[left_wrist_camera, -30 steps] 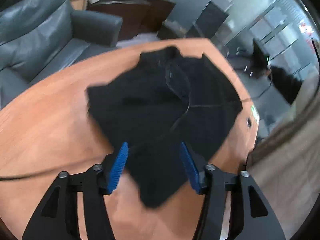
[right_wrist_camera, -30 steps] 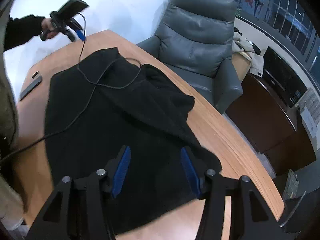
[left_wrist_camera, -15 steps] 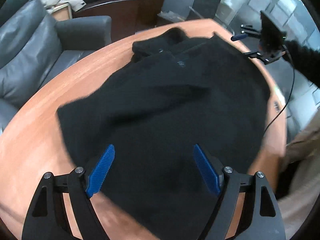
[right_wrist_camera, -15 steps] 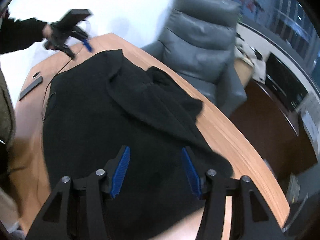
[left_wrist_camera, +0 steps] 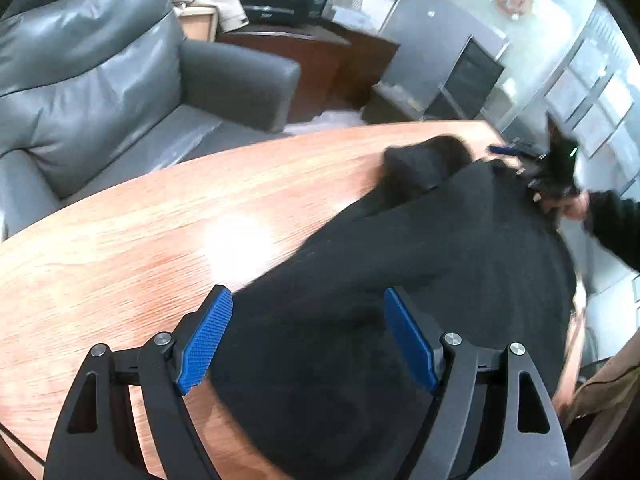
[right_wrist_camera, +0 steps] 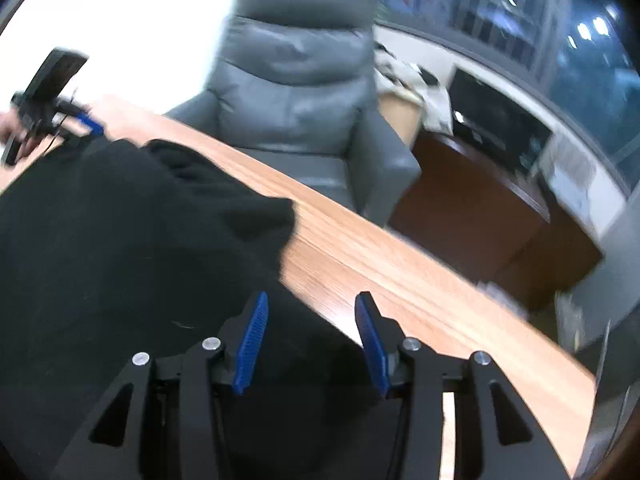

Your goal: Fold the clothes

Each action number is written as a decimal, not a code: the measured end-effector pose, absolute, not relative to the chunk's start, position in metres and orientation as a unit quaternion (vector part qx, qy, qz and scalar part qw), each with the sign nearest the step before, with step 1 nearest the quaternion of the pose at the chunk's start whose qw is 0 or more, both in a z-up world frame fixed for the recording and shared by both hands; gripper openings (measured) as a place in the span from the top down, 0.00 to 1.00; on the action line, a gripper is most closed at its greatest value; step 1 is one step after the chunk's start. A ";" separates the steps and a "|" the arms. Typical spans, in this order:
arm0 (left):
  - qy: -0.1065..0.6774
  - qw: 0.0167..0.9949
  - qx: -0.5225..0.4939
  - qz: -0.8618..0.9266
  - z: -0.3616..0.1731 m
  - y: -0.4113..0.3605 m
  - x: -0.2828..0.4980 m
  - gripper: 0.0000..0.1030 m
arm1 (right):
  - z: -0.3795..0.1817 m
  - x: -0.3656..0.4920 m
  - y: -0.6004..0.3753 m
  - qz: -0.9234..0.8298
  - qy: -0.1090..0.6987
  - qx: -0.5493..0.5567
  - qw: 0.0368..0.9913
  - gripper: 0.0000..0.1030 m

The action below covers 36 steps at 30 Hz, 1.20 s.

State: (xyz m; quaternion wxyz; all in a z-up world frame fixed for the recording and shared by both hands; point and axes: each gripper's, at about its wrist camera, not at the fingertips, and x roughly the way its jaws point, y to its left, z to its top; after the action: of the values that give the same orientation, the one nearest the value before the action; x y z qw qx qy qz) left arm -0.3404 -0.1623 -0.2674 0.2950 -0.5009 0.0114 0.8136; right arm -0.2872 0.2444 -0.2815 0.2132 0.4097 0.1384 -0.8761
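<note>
A black garment (left_wrist_camera: 420, 272) lies spread over the wooden table (left_wrist_camera: 160, 248). In the left wrist view my left gripper (left_wrist_camera: 306, 298) hangs open above the garment's edge, with its left finger (left_wrist_camera: 208, 336) over bare wood and nothing between the pads. My right gripper (left_wrist_camera: 508, 152) shows small at the garment's far end, held by a hand. In the right wrist view the right gripper (right_wrist_camera: 309, 306) is open and low at the garment (right_wrist_camera: 140, 240) edge, one pad over cloth and the other over wood. The left gripper (right_wrist_camera: 86, 120) appears far left there.
A grey leather armchair (left_wrist_camera: 100, 92) (right_wrist_camera: 296, 92) stands right behind the table's curved far edge. Beyond it is a dark wooden cabinet (left_wrist_camera: 320, 60) (right_wrist_camera: 480, 208) with a monitor on top. A person's dark sleeve (left_wrist_camera: 616, 224) and beige clothing (left_wrist_camera: 608, 384) are at the right.
Both views have swung toward the armchair side of the garment, so more bare wood shows. The right gripper has dropped closer to the cloth and its fingers stand slightly narrower.
</note>
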 end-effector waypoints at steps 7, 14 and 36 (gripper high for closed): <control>-0.097 0.279 -0.494 0.817 -0.256 -0.207 -0.340 0.16 | -0.264 -0.283 0.310 -0.879 -0.001 0.441 0.183 0.40; -0.114 0.284 -0.534 0.788 -0.281 -0.204 -0.341 0.19 | -0.274 -0.276 0.330 -0.870 -0.057 0.455 0.180 0.74; 0.233 0.419 -0.485 0.732 -0.206 -0.086 -0.228 0.14 | -0.257 -0.063 0.384 -0.821 -0.250 0.493 0.141 0.24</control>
State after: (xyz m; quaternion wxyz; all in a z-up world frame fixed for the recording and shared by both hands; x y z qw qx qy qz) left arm -0.2279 -0.0857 -0.2056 0.4187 -0.4847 0.2333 0.7316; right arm -0.0631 0.3840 -0.2570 0.1407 0.4929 -0.2503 -0.8213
